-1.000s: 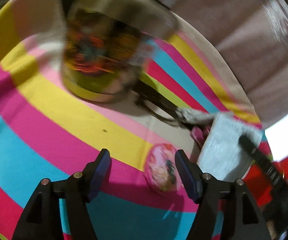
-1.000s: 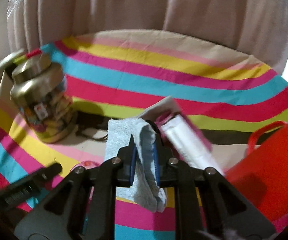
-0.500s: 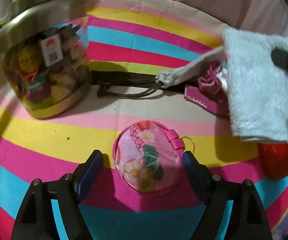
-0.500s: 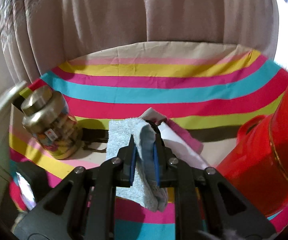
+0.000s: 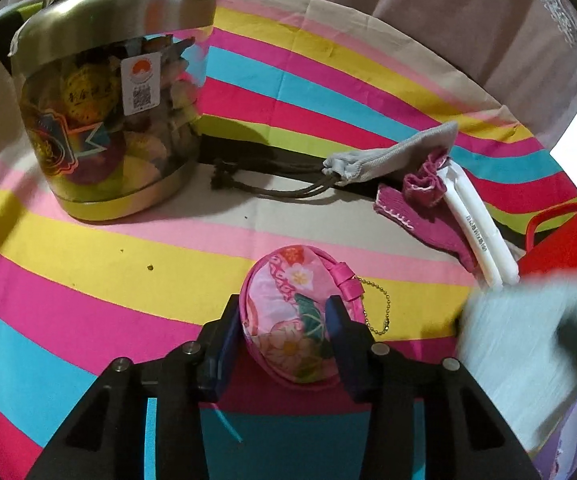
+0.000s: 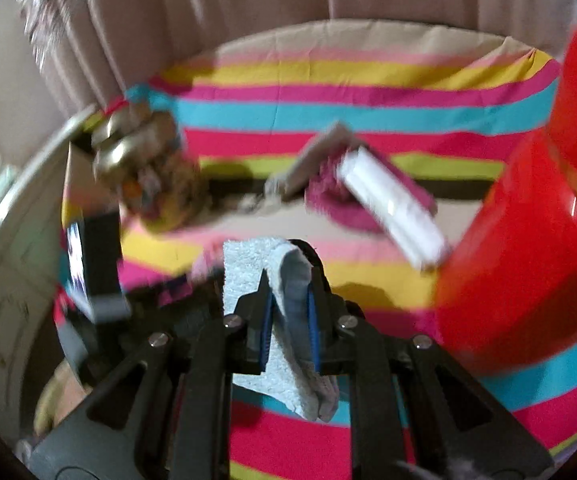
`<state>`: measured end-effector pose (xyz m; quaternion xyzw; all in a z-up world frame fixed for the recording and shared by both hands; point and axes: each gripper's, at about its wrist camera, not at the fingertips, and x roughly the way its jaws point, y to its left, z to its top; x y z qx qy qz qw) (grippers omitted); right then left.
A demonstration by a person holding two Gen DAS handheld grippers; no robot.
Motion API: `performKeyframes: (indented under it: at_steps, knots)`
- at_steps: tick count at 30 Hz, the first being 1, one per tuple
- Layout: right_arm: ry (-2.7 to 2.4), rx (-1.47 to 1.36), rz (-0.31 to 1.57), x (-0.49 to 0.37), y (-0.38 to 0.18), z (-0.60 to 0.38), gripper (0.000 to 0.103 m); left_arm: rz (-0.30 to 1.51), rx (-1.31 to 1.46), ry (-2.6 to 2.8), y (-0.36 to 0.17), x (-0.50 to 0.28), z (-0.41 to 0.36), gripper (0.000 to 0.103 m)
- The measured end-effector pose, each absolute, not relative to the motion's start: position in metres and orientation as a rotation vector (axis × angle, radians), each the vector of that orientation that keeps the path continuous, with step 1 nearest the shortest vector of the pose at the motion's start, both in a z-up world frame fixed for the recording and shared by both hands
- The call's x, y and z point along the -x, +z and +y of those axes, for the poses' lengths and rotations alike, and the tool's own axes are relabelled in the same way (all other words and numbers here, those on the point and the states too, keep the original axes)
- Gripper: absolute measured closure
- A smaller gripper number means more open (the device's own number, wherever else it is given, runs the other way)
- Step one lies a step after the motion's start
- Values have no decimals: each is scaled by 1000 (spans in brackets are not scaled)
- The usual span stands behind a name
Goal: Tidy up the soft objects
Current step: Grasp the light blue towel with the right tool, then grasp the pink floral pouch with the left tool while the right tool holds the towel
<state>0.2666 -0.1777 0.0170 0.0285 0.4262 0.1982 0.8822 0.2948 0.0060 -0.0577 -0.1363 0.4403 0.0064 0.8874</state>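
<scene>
A round pink floral pouch (image 5: 292,280) with a bead chain lies on the striped cloth (image 5: 88,280). My left gripper (image 5: 283,308) has its jaws closing around it, and both blue pads touch its sides. My right gripper (image 6: 288,280) is shut on a folded pale blue-white towel (image 6: 248,268), which hangs above the cloth. The same towel shows as a blur at the right of the left wrist view (image 5: 528,340). A red basket (image 6: 520,248) stands just right of the towel.
A metal-lidded jar (image 5: 104,120) of coloured items stands at the back left. A grey drawstring pouch (image 5: 400,156), a black drawstring bag (image 5: 256,160), a magenta cloth (image 5: 420,208) and white packets (image 5: 476,224) lie beyond the floral pouch. Curtains hang behind.
My left gripper came forward over the floral pouch and narrowed its jaws onto it. The right gripper carried the towel rightward toward the red basket, which now looms larger.
</scene>
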Motion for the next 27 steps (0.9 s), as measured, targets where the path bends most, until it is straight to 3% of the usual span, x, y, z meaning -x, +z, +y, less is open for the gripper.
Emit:
performKeyframes:
  at_steps: [3,6,8,10,15,16,19,24,27]
  knots:
    - [419,26,960,-250,-9,-176,83,913,301,7,-56,-291,8,58]
    - [398,99,1005,-242,-24,-176,73,911,274,-1,-56,-291,2,41]
    - [411,110,1043,-238,-28,-178,44,915,240,10,-56,-291,-3,24]
    - [396,122,1051,-234,-29,-181,33,915,213,18,-57,-291,-7,23]
    - [356,111,1083,-226,-31,-193,31,918,92,32,-61,-293,-22,20]
    - [346,107,1079,-225,-30,-194,31,918,67,27,-62,-293,-25,22]
    - [332,92,1037,-222,-22,-199,30,910,19,28,-60,-292,-30,49]
    - [372,176,943,-221,-12,-184,24,915,39,21,-59,-291,-26,55]
    - [399,197,923,-230,-13,-177,24,917,96,24,-57,-291,-16,75]
